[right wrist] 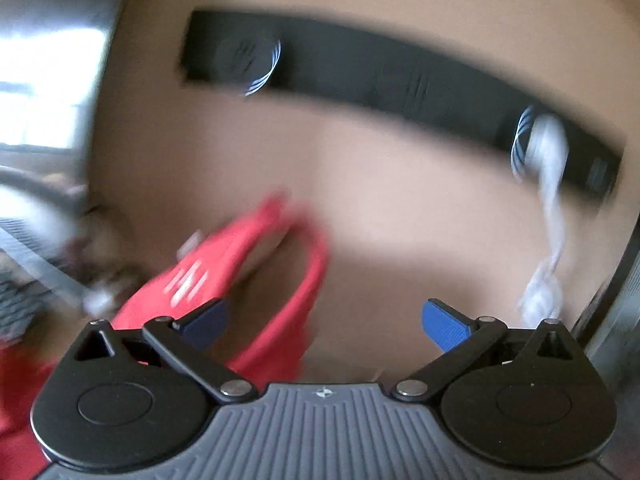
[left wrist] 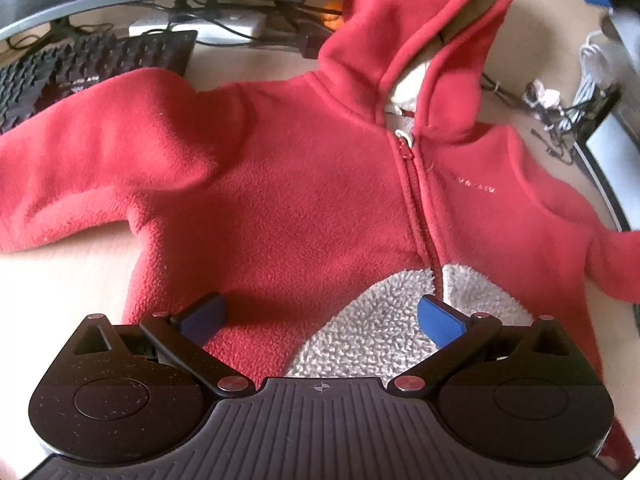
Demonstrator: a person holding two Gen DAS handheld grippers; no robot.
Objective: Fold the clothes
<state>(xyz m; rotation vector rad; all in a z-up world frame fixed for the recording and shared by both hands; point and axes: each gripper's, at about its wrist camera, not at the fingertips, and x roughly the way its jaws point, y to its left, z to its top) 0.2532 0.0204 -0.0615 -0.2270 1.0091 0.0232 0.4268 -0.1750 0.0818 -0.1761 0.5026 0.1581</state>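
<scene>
**Both grippers spread, hoodie flat**

Your left gripper hangs with jaws apart over the hoodie, which fills mid-frame, zipped, on the table; a keyboard sits upper left. Your right gripper is spread too, holding nothing; its blurred view shows red fabric lower left and a black bar across the top.

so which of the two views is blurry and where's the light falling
Left wrist view: mostly sharp; the red hooded jacket reads clearly, fisheye bends the desk edge, and bright light washes out the table at lower left. Right wrist view: heavy motion blur smears the red fabric and black bar; glare upper left.
</scene>
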